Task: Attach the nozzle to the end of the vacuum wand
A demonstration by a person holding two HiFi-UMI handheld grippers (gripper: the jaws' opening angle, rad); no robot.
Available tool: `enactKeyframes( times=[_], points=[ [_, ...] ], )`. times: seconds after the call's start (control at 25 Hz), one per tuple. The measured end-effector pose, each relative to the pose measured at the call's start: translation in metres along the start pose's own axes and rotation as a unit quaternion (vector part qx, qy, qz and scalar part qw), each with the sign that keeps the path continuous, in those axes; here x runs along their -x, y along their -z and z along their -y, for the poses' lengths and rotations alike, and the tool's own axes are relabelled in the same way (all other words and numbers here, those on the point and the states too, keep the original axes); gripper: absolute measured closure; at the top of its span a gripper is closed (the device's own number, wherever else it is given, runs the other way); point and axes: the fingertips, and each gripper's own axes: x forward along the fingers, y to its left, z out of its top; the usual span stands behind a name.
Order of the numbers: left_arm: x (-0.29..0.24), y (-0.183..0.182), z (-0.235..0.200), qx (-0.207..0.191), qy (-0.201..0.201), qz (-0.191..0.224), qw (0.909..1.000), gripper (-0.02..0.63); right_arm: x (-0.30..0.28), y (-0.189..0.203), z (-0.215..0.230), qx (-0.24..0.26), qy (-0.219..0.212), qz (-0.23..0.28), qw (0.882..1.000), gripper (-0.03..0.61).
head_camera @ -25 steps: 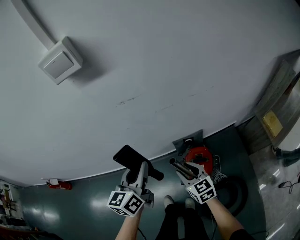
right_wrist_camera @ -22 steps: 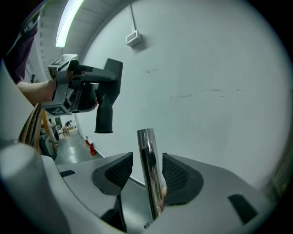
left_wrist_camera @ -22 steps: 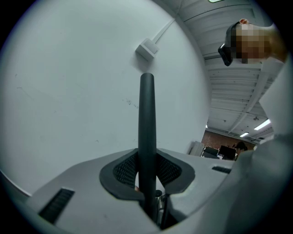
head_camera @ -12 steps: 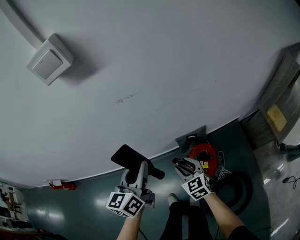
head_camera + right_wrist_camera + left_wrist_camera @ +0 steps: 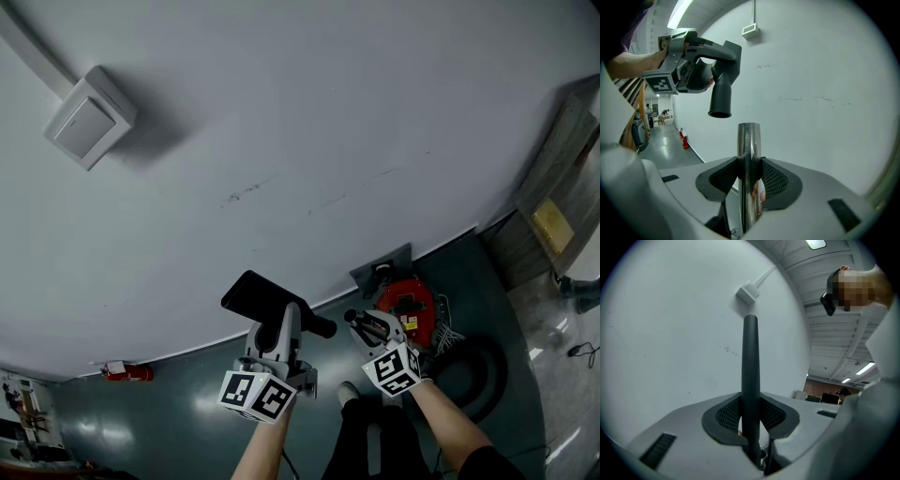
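Note:
In the head view my left gripper [image 5: 284, 330] is shut on a black vacuum nozzle [image 5: 261, 298], whose round socket end [image 5: 322, 328] points right. Just to its right, my right gripper [image 5: 367, 330] grips the shiny metal wand [image 5: 357, 322]; its jaws have just been closing, with the wand between them. The wand's tip sits a small gap from the socket. In the right gripper view the wand [image 5: 749, 154] stands up between the pads, and the nozzle's open socket [image 5: 720, 112] hangs above it, slightly left. The left gripper view shows the nozzle [image 5: 750, 376] edge-on between the pads.
A red vacuum canister [image 5: 406, 306] stands on the floor by the white wall [image 5: 309, 141], with a black hose [image 5: 472, 371] coiled to its right. A grey box [image 5: 82, 117] is mounted on the wall. A red fire extinguisher [image 5: 122, 372] lies far left.
The right gripper has dropped a little and rolled, bringing the wand's tip nearer the nozzle's socket. The left gripper and nozzle have held almost still.

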Motion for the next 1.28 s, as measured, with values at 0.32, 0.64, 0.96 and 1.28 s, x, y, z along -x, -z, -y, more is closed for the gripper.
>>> enactKeyframes(
  times=[0.32,0.64,0.96,1.28],
  points=[
    [-0.026,0.002,0.02,0.0,0.039,0.014,0.9991,0.528,-0.001,-0.001,-0.001,-0.001,0.001,0.004,1.0,0.416],
    [-0.038,0.014,0.024,0.004,0.049,0.007,0.9987,0.528,-0.002,-0.001,-0.001,0.0,-0.001,0.007,1.0,0.416],
    [-0.042,0.021,0.018,0.016,0.049,0.012,0.9986,0.529,-0.003,-0.001,0.0,0.001,-0.002,0.012,1.0,0.417],
    [-0.042,0.024,0.014,0.026,0.045,0.005,0.9986,0.532,-0.006,0.0,0.001,0.003,0.0,0.009,1.0,0.419]
  ],
)
